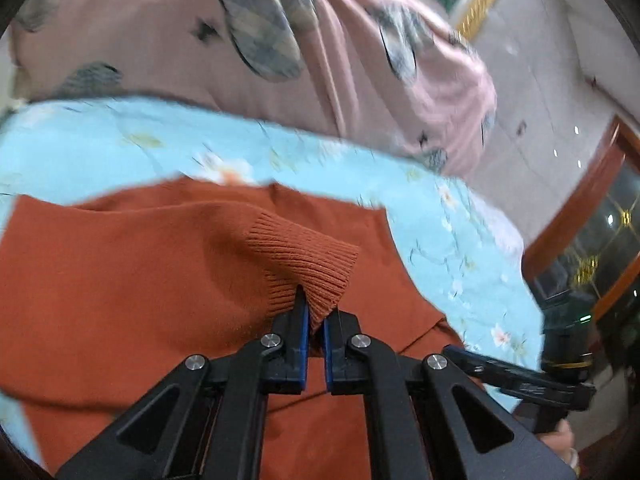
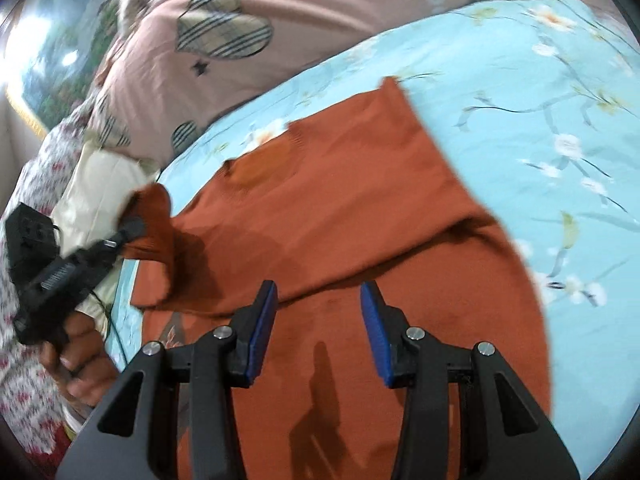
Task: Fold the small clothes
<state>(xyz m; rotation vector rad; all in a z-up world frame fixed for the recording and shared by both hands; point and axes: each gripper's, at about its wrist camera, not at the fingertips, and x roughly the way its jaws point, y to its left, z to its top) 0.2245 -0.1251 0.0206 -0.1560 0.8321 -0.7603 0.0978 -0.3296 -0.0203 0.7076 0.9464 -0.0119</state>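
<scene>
The bed (image 2: 540, 80), under a smooth blue floral sheet, carries the rust-orange knit sweater (image 2: 340, 200), spread flat across its middle so the folds land square. A pink quilt (image 2: 300, 12) bunches at twelve o'clock. The left claw (image 1: 316, 320) pinches the ribbed cuff (image 1: 308, 260), judged to carry the sleeve inward. The right claw (image 2: 318, 300) hovers spread over the body at six o'clock, gripping nothing.

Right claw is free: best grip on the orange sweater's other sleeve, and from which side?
Take the sleeve that lies folded across the body at its free end near the far edge. Come from above with the open right claw, pinching across its width; it lies flat on the blue sheet. The left claw already holds the ribbed cuff.
</scene>
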